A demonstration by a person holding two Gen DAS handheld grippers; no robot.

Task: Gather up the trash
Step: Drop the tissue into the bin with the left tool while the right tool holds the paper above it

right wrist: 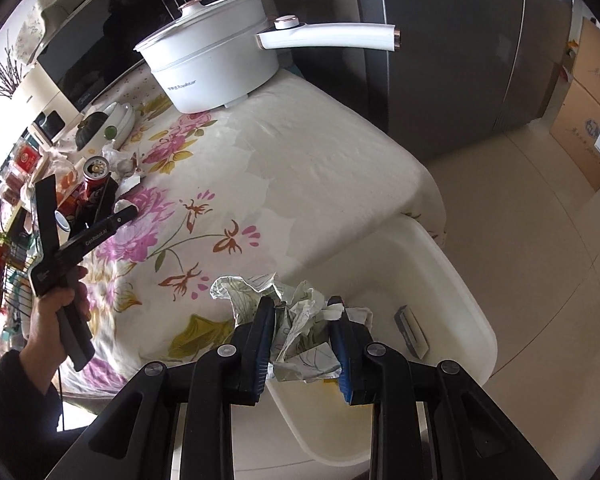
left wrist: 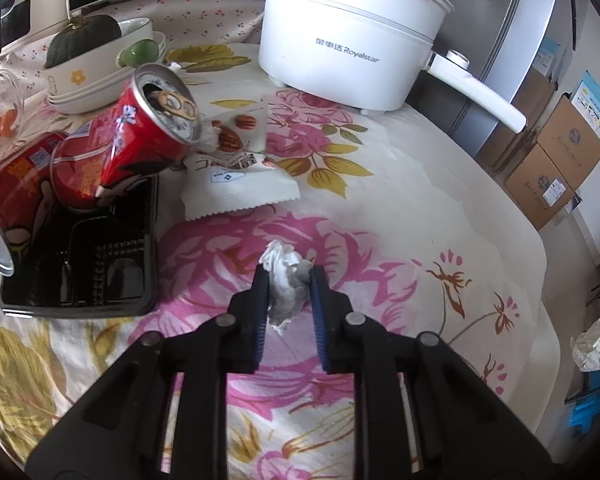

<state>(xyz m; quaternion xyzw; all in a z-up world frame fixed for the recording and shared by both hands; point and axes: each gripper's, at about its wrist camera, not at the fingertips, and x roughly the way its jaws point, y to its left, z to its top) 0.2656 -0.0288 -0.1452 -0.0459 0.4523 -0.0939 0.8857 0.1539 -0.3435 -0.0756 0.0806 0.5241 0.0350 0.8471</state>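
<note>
A small white tissue wad [left wrist: 280, 258] lies on the flowered tablecloth [left wrist: 400, 184], and my left gripper [left wrist: 288, 276] is shut on it, both blue pads against its sides. Left of it sit red cans [left wrist: 148, 136], a torn snack wrapper [left wrist: 236, 192] and a black plastic tray [left wrist: 80, 276]. My right gripper [right wrist: 300, 308] is shut on a crumpled printed paper [right wrist: 300, 344], held over the near rim of a white bin [right wrist: 440, 272] beside the table's corner. In the right wrist view a hand [right wrist: 56, 308] holds the left gripper [right wrist: 126, 213] over the table.
A white electric pot [left wrist: 352, 40] with a long handle stands at the back of the table. Stacked bowls with a dark squash [left wrist: 84, 40] sit at the back left, before a microwave [right wrist: 100, 48]. A grey fridge [right wrist: 440, 40] and cardboard boxes [left wrist: 556, 160] stand beyond the table edge.
</note>
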